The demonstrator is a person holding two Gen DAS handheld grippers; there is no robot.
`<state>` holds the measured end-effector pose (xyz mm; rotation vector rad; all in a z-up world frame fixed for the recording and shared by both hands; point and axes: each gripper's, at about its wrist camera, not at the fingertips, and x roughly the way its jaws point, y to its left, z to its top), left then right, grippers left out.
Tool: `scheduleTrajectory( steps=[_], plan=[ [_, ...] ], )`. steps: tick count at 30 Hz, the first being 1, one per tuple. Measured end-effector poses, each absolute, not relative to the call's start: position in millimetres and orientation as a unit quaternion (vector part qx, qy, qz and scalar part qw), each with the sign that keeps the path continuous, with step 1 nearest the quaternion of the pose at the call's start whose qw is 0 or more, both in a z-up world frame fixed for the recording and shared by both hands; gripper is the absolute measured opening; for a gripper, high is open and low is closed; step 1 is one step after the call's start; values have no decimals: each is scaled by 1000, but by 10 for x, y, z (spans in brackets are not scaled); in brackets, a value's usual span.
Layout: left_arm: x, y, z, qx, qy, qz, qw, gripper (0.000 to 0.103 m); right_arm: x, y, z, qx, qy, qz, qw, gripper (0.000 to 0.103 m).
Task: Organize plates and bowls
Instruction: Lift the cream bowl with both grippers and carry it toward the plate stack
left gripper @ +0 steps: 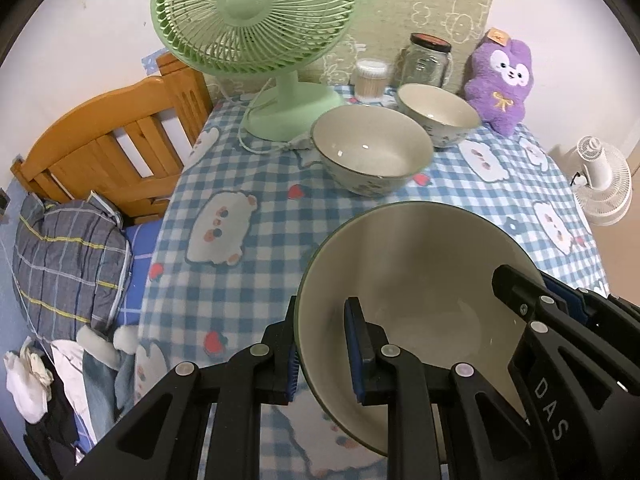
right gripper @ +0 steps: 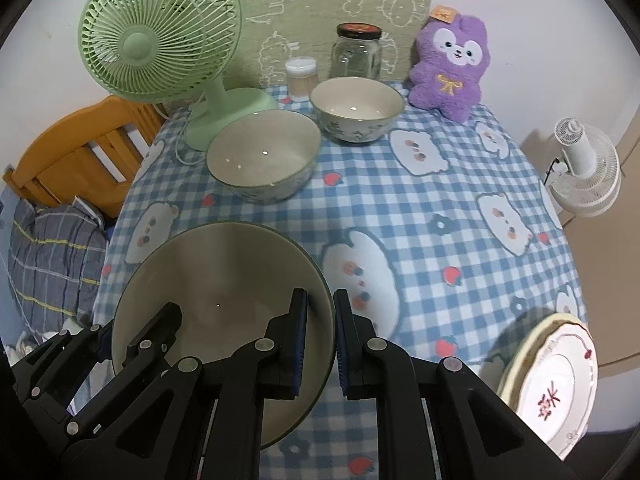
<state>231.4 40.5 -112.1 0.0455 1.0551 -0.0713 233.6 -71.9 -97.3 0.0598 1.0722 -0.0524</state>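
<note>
The left hand-held gripper (left gripper: 324, 354) clamps the big bowl (left gripper: 416, 280) rim at nine o'clock. The right hand-held gripper (right gripper: 320, 344) clamps it at three o'clock, above the counter (right gripper: 420, 200)

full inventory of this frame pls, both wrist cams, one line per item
large bowl: 1, cream with dark green rim, near edge, gripped on both sides
medium bowl: 1, cream, floral outside, mid table
small bowl: 1, cream, floral outside, behind the medium bowl
plates: stack, white with red mark, table's near right corner
desk fan: 1, green, back left
glass jar: 1, clear, black lid, back
cotton swab tub: 1, beside jar
plush toy: 1, purple, back right
tablecloth: blue check
white fan: 1, off table, right
left gripper: black, shut on bowl rim
right gripper: black, shut on bowl rim
</note>
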Motion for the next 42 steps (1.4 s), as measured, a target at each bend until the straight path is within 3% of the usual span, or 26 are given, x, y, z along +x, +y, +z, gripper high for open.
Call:
scheduleTrajectory(
  steps=[42],
  plan=[
    [1238, -494, -1557, 21, 505, -26, 862, 18, 1311, -1538, -1444, 23, 529, -20, 848, 16]
  ],
)
